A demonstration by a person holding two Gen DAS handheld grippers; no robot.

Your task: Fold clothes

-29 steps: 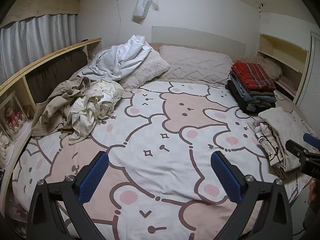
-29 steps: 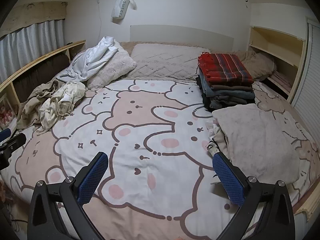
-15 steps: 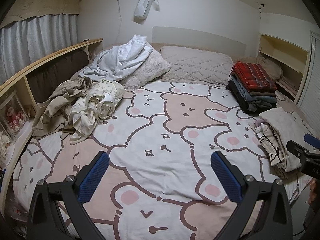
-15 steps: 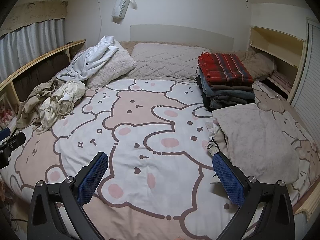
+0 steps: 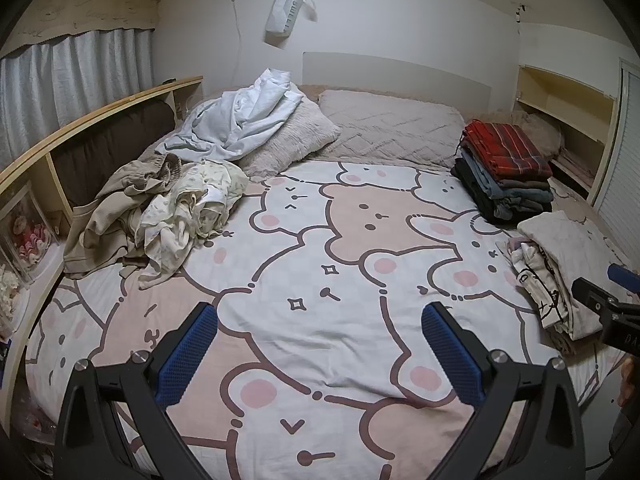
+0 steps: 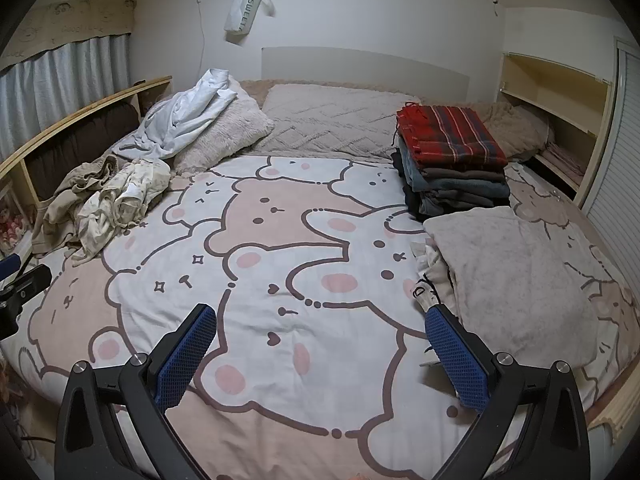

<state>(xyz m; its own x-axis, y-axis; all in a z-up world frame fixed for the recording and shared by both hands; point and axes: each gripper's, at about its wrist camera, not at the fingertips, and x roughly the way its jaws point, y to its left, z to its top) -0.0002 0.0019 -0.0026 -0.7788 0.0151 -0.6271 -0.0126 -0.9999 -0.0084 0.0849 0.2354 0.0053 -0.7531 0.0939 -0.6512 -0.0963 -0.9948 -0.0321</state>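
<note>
A home bedroom: bed [image 5: 320, 320], pillows [image 5: 392, 128], curtained window [image 5: 76, 76]

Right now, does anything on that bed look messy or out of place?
Yes. A crumpled heap of beige and cream clothes lies unfolded at the bed's left edge, and a rumpled white garment is slung over a pillow. Both clash with the neat folded stack on the right. Nothing looks spilled or damaged.
</note>
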